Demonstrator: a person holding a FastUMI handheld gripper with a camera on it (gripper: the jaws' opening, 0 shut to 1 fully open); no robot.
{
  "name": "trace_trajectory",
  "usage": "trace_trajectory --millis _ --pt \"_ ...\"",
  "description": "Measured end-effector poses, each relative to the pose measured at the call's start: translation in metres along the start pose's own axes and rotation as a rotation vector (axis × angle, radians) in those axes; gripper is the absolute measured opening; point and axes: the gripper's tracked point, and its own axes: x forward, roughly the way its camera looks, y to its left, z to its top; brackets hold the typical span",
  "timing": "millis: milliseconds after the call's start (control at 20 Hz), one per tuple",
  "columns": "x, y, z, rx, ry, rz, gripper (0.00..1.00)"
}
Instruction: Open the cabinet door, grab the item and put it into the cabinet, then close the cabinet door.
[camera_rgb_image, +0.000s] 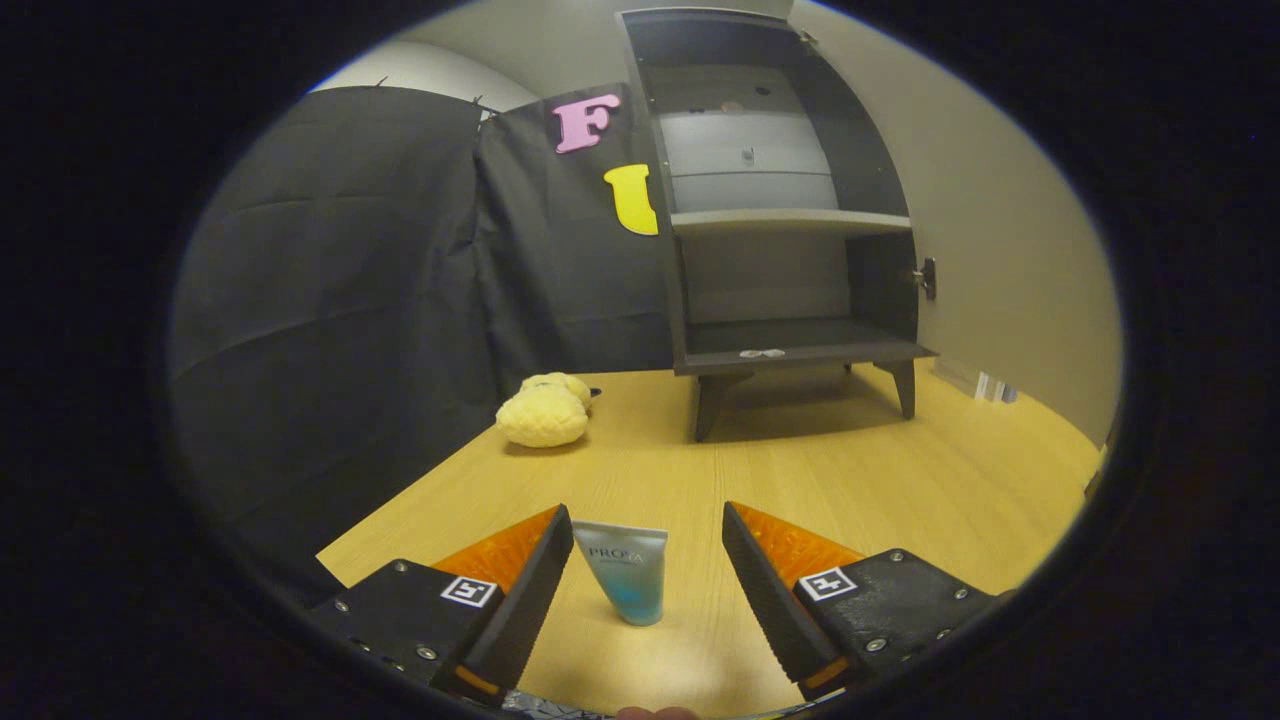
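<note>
Between my gripper (648, 590) fingers, spread apart: small white-to-blue plastic tube (627, 572). Beyond tube: dark wooden cabinet (790, 215), door open. Step: grab; I judge squeezing follows.

Pale blue-and-white tube (626, 572), yellow plush toy (545, 410), dark grey cabinet (780, 200), light wood-grain table (800, 470).

Table (850, 480): cabinet (780, 200), tube (627, 570), plush (545, 410).
</note>
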Motion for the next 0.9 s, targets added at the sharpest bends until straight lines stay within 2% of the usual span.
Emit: trace_trajectory --millis 300,400,450,500,550,600,750,900 --pt "0.025 0.013 -0.038 -0.044 0.04 0.001 0.92" --pt "0.032 0.019 -0.05 -0.059 0.058 0.016 0.86" --pt "0.032 0.019 -0.048 -0.064 0.051 0.027 0.75" --pt "0.033 0.021 -0.049 -0.067 0.047 0.038 0.69" --pt "0.037 0.022 -0.05 -0.074 0.044 0.047 0.55" --pt "0.035 0.022 -0.049 -0.079 0.045 0.057 0.46" --pt "0.035 0.02 -0.049 -0.077 0.065 0.077 0.43" --pt "0.03 0.008 -0.029 -0.066 0.051 0.071 0.43"
